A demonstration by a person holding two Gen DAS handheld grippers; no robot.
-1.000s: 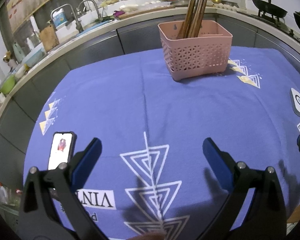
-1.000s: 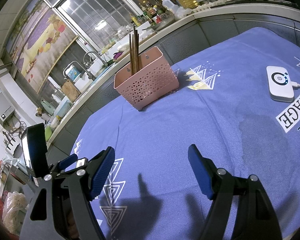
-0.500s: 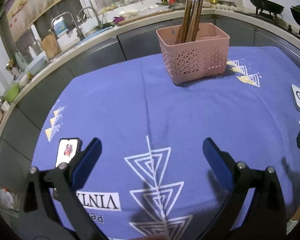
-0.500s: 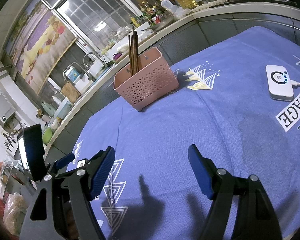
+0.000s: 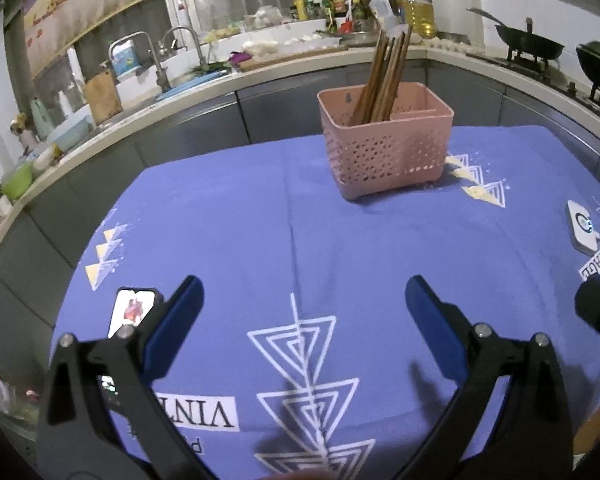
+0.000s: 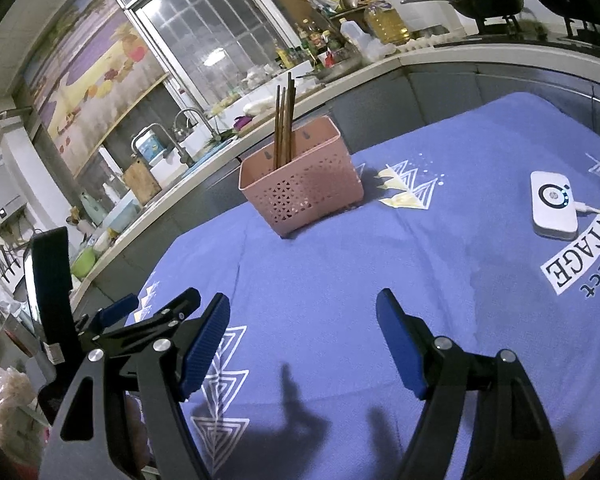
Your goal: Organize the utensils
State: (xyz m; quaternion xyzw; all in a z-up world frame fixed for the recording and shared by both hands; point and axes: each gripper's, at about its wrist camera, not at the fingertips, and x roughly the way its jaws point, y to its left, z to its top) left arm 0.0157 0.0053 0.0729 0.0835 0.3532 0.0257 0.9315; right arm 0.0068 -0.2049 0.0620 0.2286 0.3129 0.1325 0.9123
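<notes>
A pink perforated basket [image 5: 388, 152] [image 6: 304, 188] stands at the far side of the blue tablecloth [image 5: 300, 240] [image 6: 340, 264]. Several brown chopsticks [image 5: 384, 76] [image 6: 284, 120] stand upright in it, leaning a little. My left gripper [image 5: 304, 292] hovers open above the near part of the cloth, nothing between its blue pads. My right gripper [image 6: 304, 308] is open too, empty, over the near cloth. The left gripper's black frame [image 6: 140, 324] shows at the left of the right wrist view.
A phone [image 5: 134, 308] with a lit screen lies on the cloth by my left finger. A white device [image 6: 554, 204] [image 5: 582, 226] with a cable lies at the right. Behind the table runs a kitchen counter with a sink, bottles and woks.
Both views have tilted slightly, so the basket sits lower in frame. The grippers stay open and nothing on the table has moved.
</notes>
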